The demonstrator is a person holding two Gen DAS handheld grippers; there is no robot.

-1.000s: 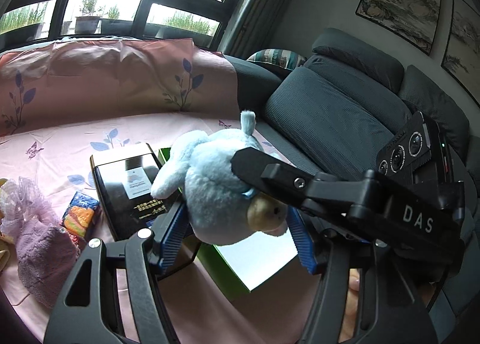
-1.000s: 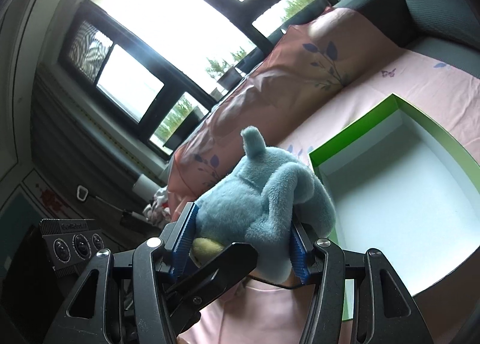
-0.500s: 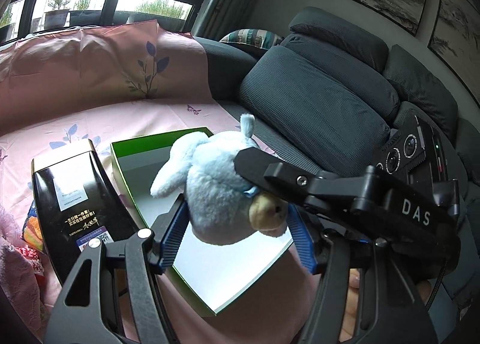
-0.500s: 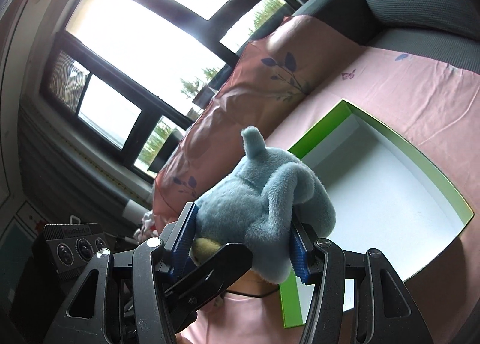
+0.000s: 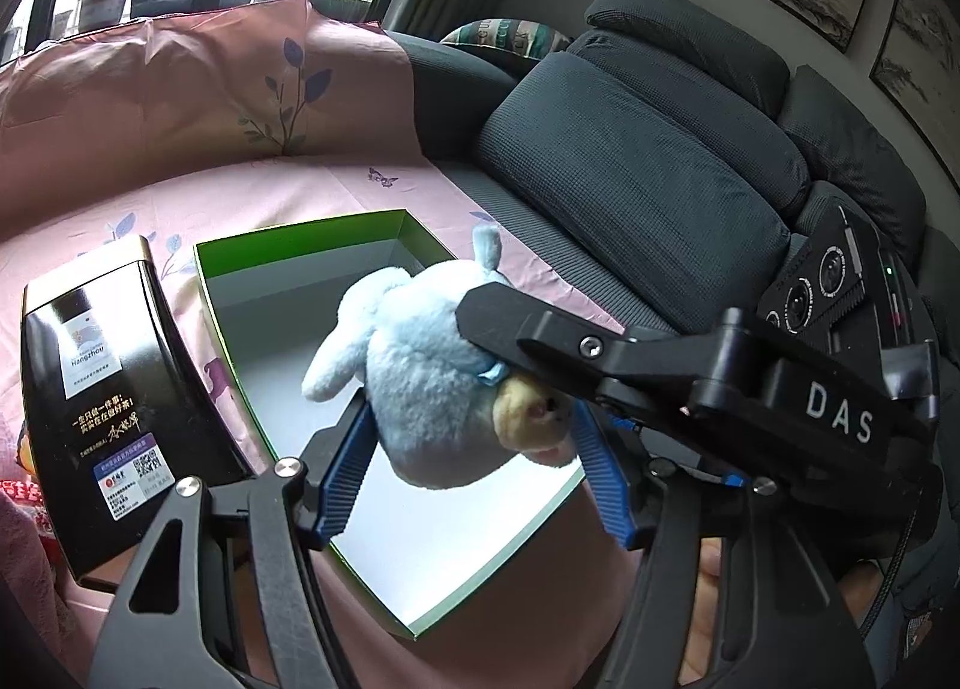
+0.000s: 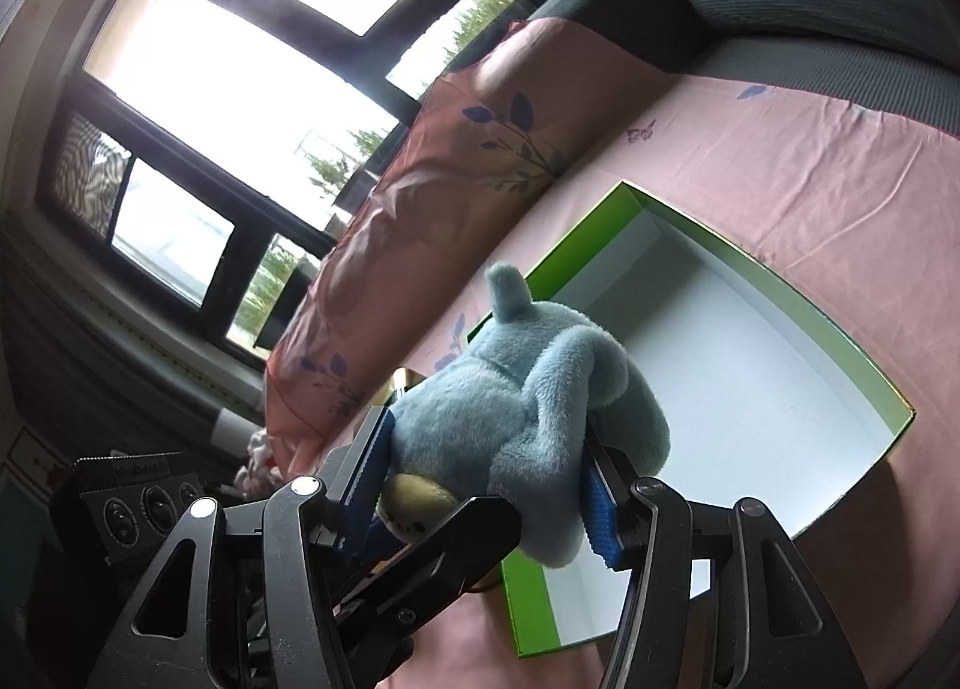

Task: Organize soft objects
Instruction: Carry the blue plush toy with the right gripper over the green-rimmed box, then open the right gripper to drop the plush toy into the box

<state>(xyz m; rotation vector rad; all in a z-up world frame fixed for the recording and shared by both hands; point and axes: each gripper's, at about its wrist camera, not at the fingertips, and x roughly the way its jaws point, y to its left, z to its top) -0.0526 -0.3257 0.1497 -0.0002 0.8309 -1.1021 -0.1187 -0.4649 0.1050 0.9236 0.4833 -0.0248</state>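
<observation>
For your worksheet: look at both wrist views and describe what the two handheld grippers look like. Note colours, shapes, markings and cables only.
The left gripper has a black frame of angular struts with cut-out openings, silver screws and blue ribbed pads. The right gripper is built the same way; seen from the left view it carries white letters "DAS", a black box with round lenses and a thin black cable.

Plush toy (image 5: 432, 377) now over box (image 5: 312, 245)

My own black gripper arm covers one side of the fluffy pale blue plush toy (image 5: 420, 389). The toy hides part of the green-walled open box's (image 5: 300, 239) white floor. The glossy black rectangular tin's (image 5: 90, 389) small print is unreadable.
</observation>
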